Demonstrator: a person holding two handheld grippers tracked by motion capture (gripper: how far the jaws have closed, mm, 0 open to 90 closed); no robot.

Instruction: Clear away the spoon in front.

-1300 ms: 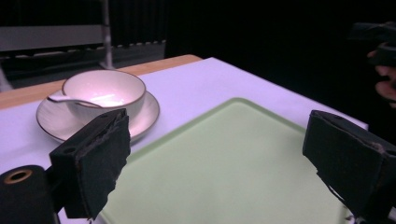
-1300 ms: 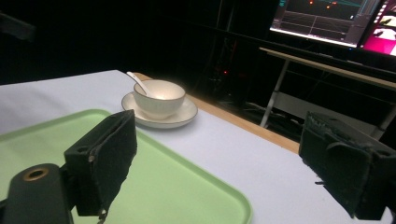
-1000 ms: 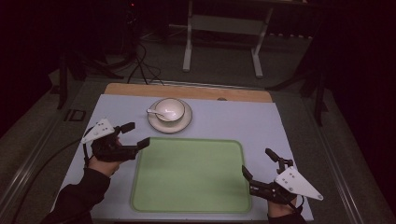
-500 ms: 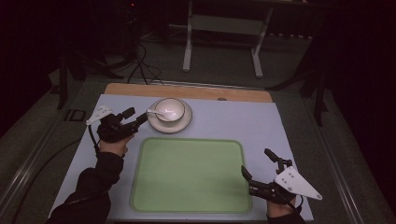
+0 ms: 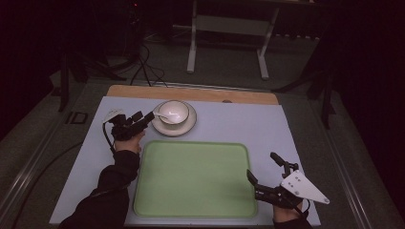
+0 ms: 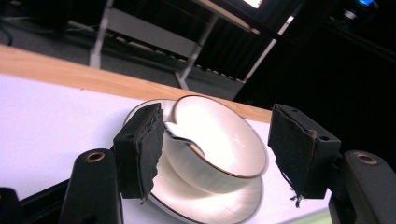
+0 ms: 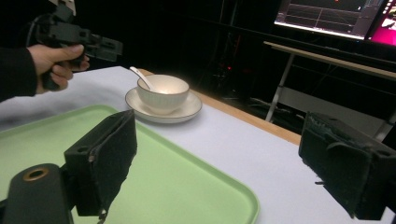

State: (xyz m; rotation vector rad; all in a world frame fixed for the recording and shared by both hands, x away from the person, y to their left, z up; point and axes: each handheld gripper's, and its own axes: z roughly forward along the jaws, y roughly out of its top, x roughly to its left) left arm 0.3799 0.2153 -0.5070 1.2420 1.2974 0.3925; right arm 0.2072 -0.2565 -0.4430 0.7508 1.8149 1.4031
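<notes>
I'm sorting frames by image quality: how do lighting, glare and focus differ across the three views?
High view: dim, dark surroundings, the tray evenly lit, slightly soft. Left gripper view: tilted horizon, glare washing out the bowl and saucer. Right gripper view: near jaws soft, the bowl and spoon fairly sharp, background dark.

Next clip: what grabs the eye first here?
The big pale green tray lies bare at the table's middle. Behind it a white bowl with a spoon sits on a saucer. The left hand-held gripper, jaws open, points at the saucer's edge; the right hand-held gripper waits open beside the tray's near right corner.
</notes>
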